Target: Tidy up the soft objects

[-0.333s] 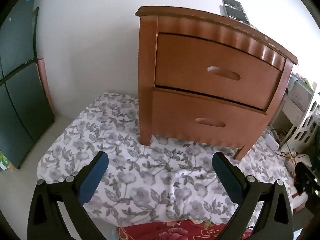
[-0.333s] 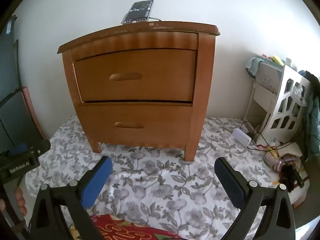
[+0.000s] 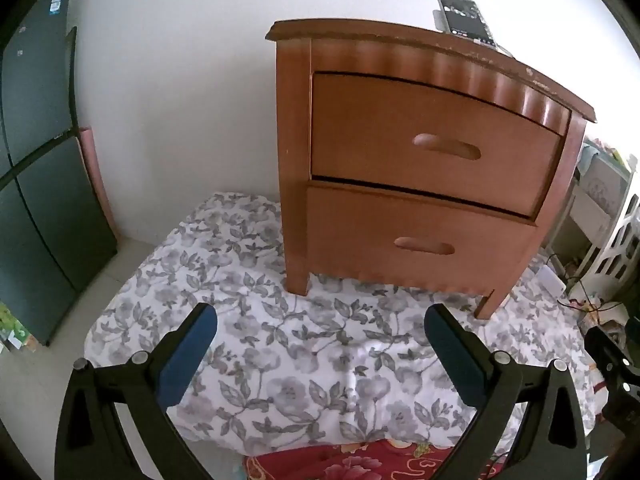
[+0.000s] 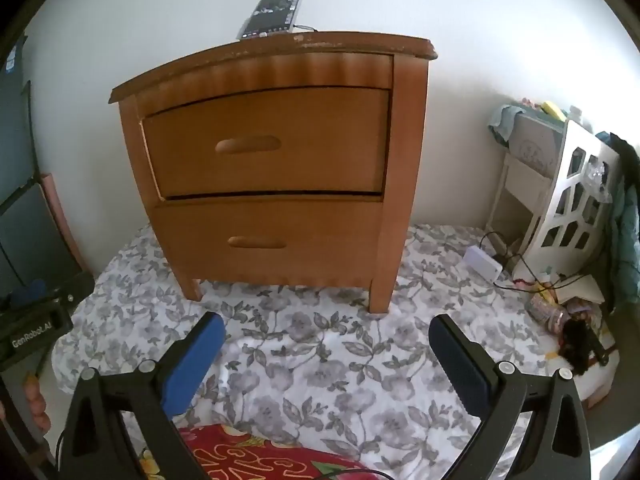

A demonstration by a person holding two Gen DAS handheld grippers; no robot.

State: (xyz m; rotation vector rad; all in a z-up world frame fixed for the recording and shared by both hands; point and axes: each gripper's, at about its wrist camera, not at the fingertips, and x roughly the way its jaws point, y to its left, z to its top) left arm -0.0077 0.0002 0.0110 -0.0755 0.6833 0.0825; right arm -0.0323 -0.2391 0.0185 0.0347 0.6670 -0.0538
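My left gripper gapes wide, nothing between its pads; my right gripper likewise, empty. Both hover over the grey floral sheet, red floral cloth just beneath them. Ahead, the wooden nightstand stands on the sheet, drawers closed.

An orange-brown wooden two-drawer nightstand stands on a white quilt printed with grey flowers and leaves. At the quilt's near edge lies a red fabric with pink and yellow floral pattern. A black phone with a lit screen sits at the nightstand's back edge. Both grippers are black with blue pads. A white cut-out shelf and a dark green panel flank the quilt
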